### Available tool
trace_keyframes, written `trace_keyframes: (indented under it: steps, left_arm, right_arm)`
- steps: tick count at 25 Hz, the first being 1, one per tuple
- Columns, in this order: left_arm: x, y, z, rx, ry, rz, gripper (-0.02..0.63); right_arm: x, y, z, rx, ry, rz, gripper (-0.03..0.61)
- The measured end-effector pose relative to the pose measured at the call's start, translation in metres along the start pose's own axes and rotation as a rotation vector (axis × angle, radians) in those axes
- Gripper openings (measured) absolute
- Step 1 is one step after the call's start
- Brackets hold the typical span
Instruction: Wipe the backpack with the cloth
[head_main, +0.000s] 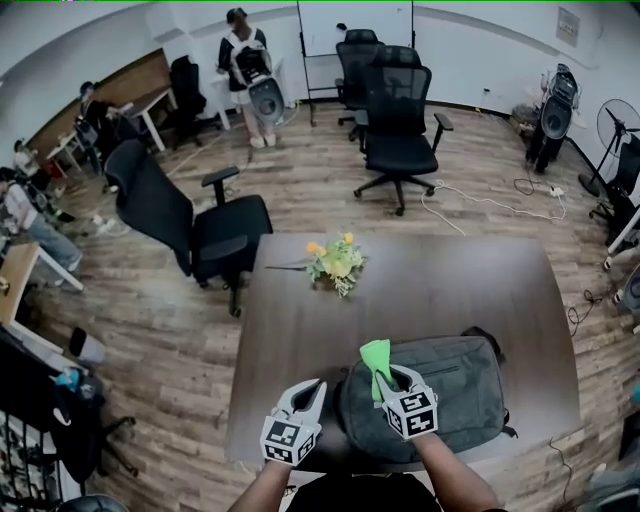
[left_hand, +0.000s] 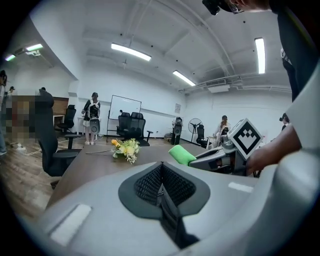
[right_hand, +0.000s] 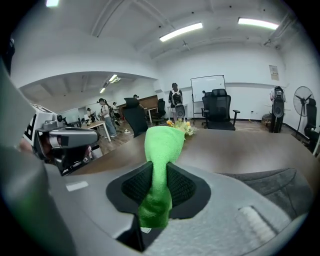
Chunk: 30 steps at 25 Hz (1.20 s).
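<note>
A grey backpack lies flat at the near right of the dark brown table; its grey fabric also shows low right in the right gripper view. My right gripper hovers over the bag's left part, shut on a green cloth that stands up between the jaws. My left gripper is held just left of the bag over the table, jaws pressed together with nothing in them. From the left gripper view the green cloth and right gripper show at the right.
A small bunch of yellow flowers lies on the table's far middle. Black office chairs stand beyond the table. Several people are at the room's left and back, with a whiteboard and fans along the walls.
</note>
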<state>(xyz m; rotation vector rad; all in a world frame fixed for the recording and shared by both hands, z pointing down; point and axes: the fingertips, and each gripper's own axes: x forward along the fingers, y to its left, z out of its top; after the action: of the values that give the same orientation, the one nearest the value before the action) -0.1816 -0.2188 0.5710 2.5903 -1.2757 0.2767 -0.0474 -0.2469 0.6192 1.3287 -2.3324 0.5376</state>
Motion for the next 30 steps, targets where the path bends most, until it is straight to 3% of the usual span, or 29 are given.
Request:
trace_keyframes:
  steps: [12,30]
  left_arm:
    - [-0.002,0.01,-0.013,-0.011,0.051,-0.006,0.018]
    - [0.007,-0.013,-0.02,-0.034,0.059,0.001,0.018]
  right_arm:
    - [0.038,0.018,-0.035,-0.035,0.155,-0.049,0.087]
    - [0.015,-0.071,-0.048,-0.075,0.283,-0.206,0.087]
